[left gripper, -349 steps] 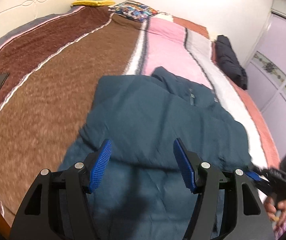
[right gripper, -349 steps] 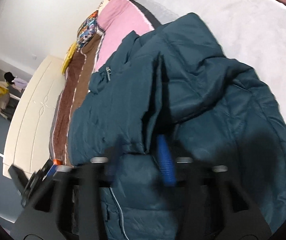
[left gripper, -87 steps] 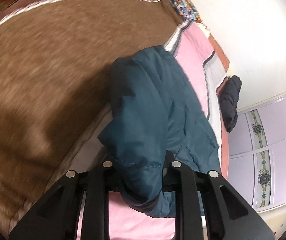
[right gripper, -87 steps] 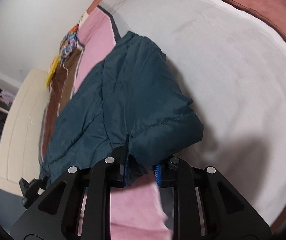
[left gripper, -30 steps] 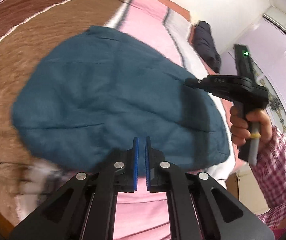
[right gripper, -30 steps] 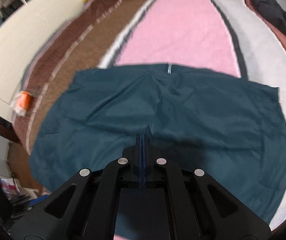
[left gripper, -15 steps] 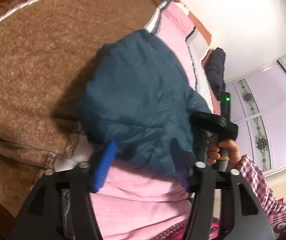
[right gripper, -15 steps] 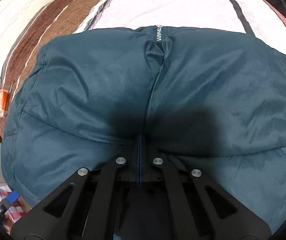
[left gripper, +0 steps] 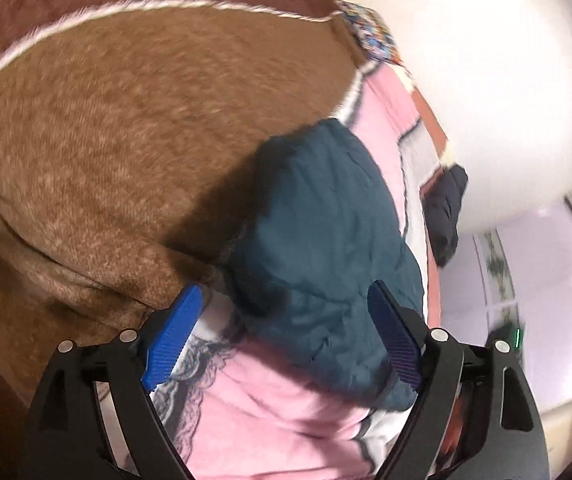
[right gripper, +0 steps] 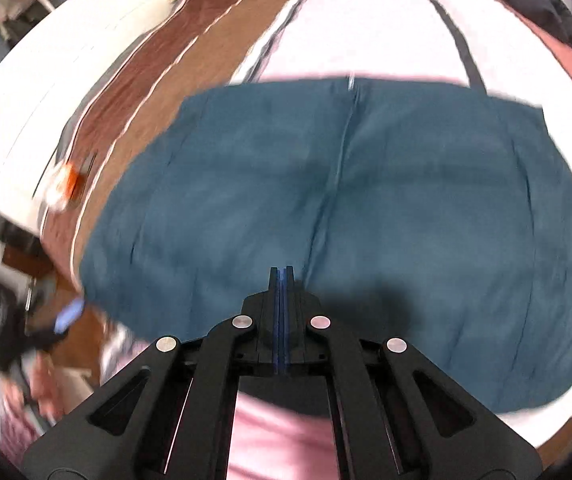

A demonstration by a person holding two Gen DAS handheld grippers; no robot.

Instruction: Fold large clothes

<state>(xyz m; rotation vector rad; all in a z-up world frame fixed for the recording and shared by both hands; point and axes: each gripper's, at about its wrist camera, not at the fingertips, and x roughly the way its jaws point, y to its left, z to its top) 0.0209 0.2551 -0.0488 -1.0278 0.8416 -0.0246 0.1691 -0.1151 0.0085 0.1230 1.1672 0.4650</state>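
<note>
Left gripper [left gripper: 282, 332]: we see its jaws opening, blue pads wide apart; the jacket's near corner shows between them but neither pad presses on it.
Right gripper [right gripper: 282, 276]: we see its pads together, nothing clamped, its tip over the jacket's near half.
Count: we count two grippers, one jacket, one blanket, one dark garment, one patterned pillow, one orange object.
Jacket [right gripper: 365, 220]: teal, folded into a broad flat block, lying just ahead of both grippers; its zip line runs away from the right gripper.
Edges: the jacket's near hem sits close to the blanket's near edge; its left corner reaches the brown stripe, its right side the white stripe.
Open room: bare blanket [left gripper: 126, 140] spreads left of the left gripper and beyond the jacket's far edge.
Surface: striped blanket, brown, pink, white and rust bands.
Far: dark garment [left gripper: 443, 208] at the right edge; patterned pillow [left gripper: 369, 36] at the head; orange object [right gripper: 70, 178] far left.
Room: white wall, lilac wardrobe doors [left gripper: 545, 280] to the right.
</note>
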